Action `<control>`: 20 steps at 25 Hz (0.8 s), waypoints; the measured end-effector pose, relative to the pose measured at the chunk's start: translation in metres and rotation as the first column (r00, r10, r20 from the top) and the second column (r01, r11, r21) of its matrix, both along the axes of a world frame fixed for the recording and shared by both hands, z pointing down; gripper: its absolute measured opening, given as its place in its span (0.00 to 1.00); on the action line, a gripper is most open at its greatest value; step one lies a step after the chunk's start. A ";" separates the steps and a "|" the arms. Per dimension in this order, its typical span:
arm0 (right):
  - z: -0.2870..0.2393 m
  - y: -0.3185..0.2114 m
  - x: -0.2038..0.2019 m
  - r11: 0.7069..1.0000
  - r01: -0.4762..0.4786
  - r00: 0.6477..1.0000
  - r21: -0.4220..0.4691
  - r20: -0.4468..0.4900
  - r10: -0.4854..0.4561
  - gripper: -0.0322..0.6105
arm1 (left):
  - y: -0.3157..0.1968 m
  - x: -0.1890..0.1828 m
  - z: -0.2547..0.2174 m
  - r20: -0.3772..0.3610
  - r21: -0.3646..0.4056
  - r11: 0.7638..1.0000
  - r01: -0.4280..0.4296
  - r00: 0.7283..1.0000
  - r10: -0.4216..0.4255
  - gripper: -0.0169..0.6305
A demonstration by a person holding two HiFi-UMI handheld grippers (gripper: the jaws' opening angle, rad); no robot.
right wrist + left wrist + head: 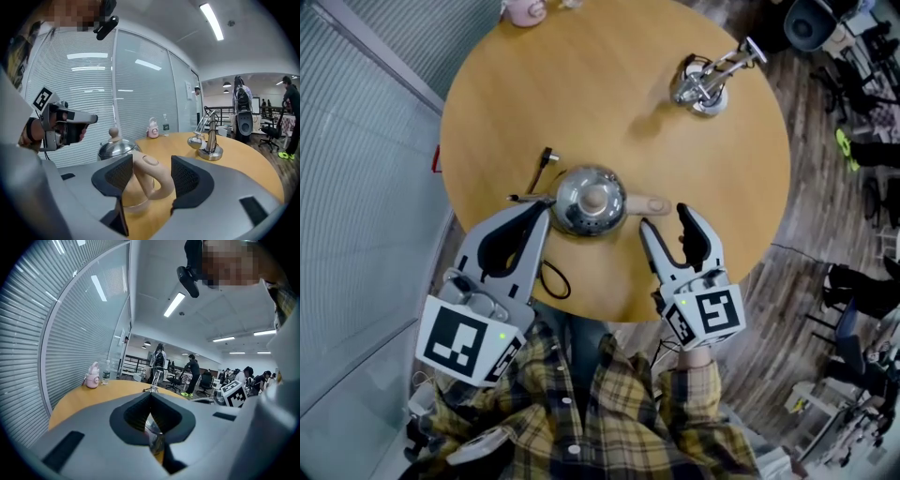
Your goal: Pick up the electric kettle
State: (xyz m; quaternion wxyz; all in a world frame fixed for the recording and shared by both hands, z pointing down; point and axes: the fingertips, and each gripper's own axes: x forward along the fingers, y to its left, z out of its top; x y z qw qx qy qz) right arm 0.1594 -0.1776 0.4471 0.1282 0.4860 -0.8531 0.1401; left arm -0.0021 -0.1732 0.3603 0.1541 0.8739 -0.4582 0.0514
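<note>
Now, right gripper (666, 221) jaws spread astride electric kettle (587, 201) handle (154, 174), left gripper (542, 212) jaws together.

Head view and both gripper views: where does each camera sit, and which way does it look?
Head view: on the person's head, looking down at the table, the electric kettle, the left gripper, the right gripper and the plaid shirt.
Left gripper view: on the left gripper, looking along its fingers across the table.
Right gripper view: on the right gripper, fingers either side of the kettle's handle; the left gripper shows.
Shared: both gripper views show the pink bottle.
</note>
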 end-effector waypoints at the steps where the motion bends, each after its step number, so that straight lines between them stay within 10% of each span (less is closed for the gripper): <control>1: 0.007 0.000 0.002 1.000 0.001 1.000 -0.007 -0.007 -0.001 0.45 | 0.000 -0.001 0.006 0.000 -0.006 1.000 0.005 1.000 -0.005 0.03; 20: 0.079 -0.018 0.020 0.997 -0.071 0.996 -0.025 -0.051 0.069 0.45 | -0.001 0.003 0.053 0.004 -0.043 0.999 0.025 1.000 -0.025 0.03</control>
